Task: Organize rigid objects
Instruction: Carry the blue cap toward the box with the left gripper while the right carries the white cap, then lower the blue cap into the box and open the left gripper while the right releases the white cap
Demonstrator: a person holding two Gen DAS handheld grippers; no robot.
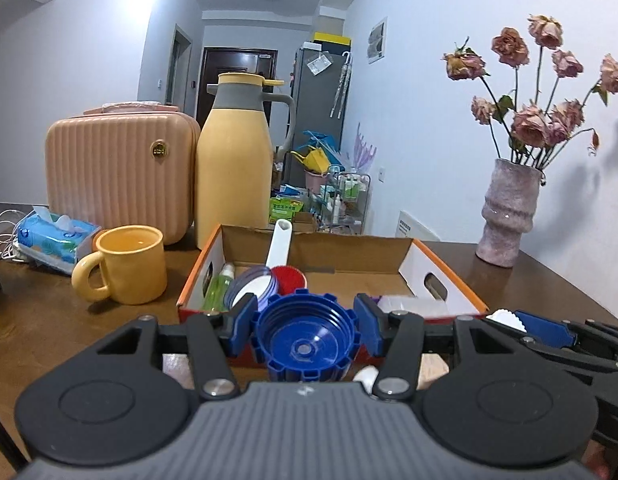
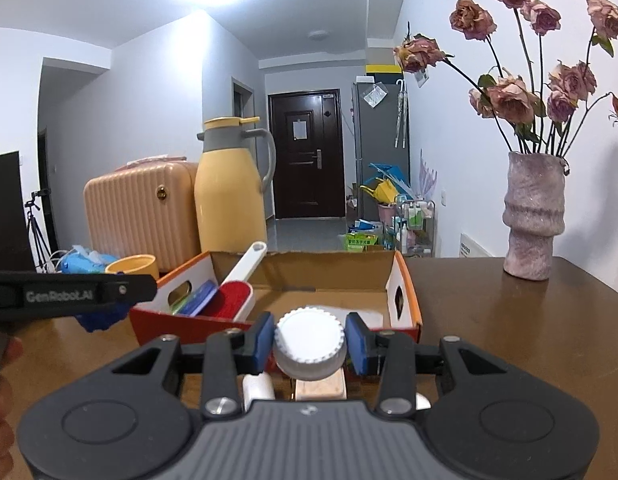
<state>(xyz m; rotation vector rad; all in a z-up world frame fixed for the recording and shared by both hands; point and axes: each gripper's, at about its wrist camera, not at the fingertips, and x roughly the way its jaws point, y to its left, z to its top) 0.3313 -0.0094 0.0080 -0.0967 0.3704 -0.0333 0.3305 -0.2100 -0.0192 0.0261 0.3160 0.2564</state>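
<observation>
My left gripper [image 1: 306,328] is shut on a big blue ribbed cap [image 1: 305,336], its hollow side facing the camera, held just before the near wall of the open cardboard box [image 1: 449,280]. My right gripper [image 2: 309,342] is shut on a white ridged cap [image 2: 310,342], held in front of the same cardboard box [image 2: 405,292]. Inside the box lie a red-and-white scoop [image 1: 285,276], a green bottle [image 1: 219,288] and a round clear lid [image 1: 251,286]. The left gripper with its blue cap [image 2: 99,320] shows at the left of the right wrist view.
On the brown table [image 1: 37,312] stand a yellow mug [image 1: 125,266], a yellow thermos jug [image 1: 233,160], a pink ribbed case [image 1: 117,176], a tissue pack [image 1: 53,240] and a vase of dried roses [image 1: 509,212]. Small white and wooden pieces [image 2: 321,386] lie under the right gripper.
</observation>
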